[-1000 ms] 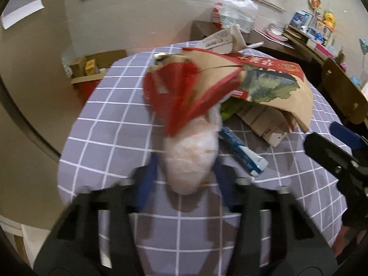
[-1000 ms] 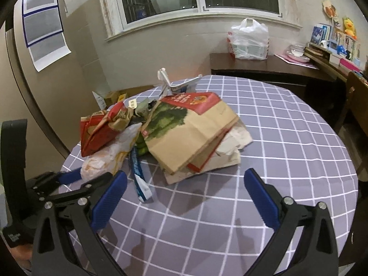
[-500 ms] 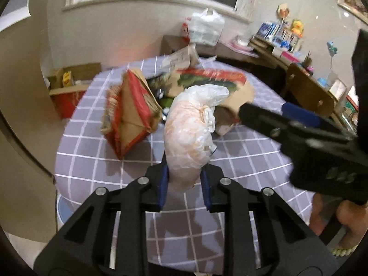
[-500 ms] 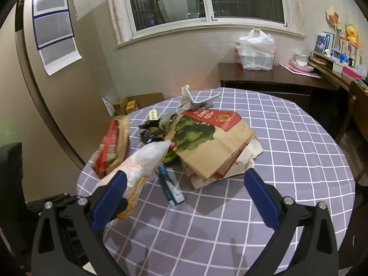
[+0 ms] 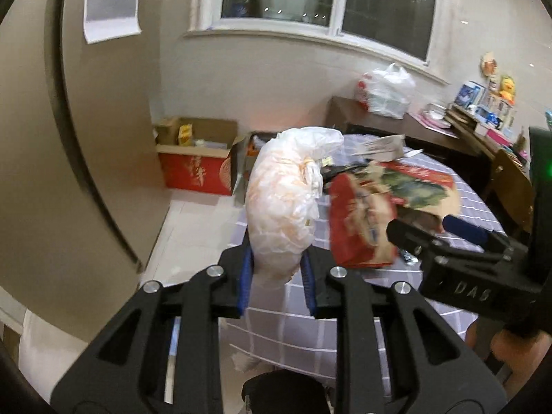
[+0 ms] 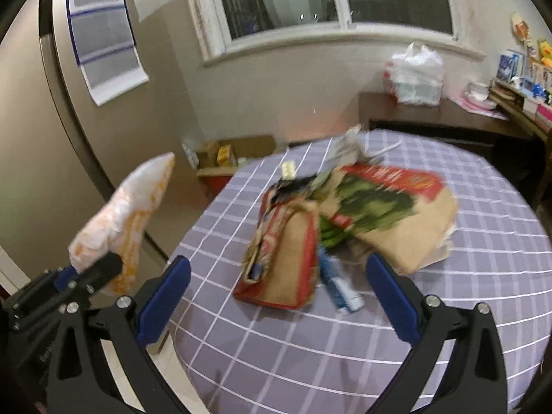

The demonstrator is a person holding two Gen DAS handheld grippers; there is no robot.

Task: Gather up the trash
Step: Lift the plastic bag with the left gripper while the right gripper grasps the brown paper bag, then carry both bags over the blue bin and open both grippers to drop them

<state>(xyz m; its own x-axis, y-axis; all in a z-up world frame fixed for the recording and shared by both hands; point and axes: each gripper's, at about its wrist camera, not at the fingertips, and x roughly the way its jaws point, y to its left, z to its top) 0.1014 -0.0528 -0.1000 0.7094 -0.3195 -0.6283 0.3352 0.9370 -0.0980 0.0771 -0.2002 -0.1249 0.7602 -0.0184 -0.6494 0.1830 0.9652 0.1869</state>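
The left gripper (image 5: 276,276) pinches a crumpled white plastic bag (image 5: 286,200) aloft just off the checked table's (image 6: 448,310) edge, while the right gripper (image 6: 276,296), spread wide, hovers over what looks like a blurred red-and-brown wrapper (image 6: 286,258).

On my left, the left gripper (image 5: 276,277) holds the plastic bag (image 5: 284,207) off the table's (image 6: 448,345) near-left edge, above the floor. On my right, the right gripper (image 6: 276,296) stands over the table's near part. Beyond it lies the crumpled packet (image 6: 286,258); the tube (image 6: 339,288) lies just right of that packet. The large paper bag (image 6: 390,214) lies behind and right of both. The cardboard box (image 5: 198,158) sits on the floor beyond the table.
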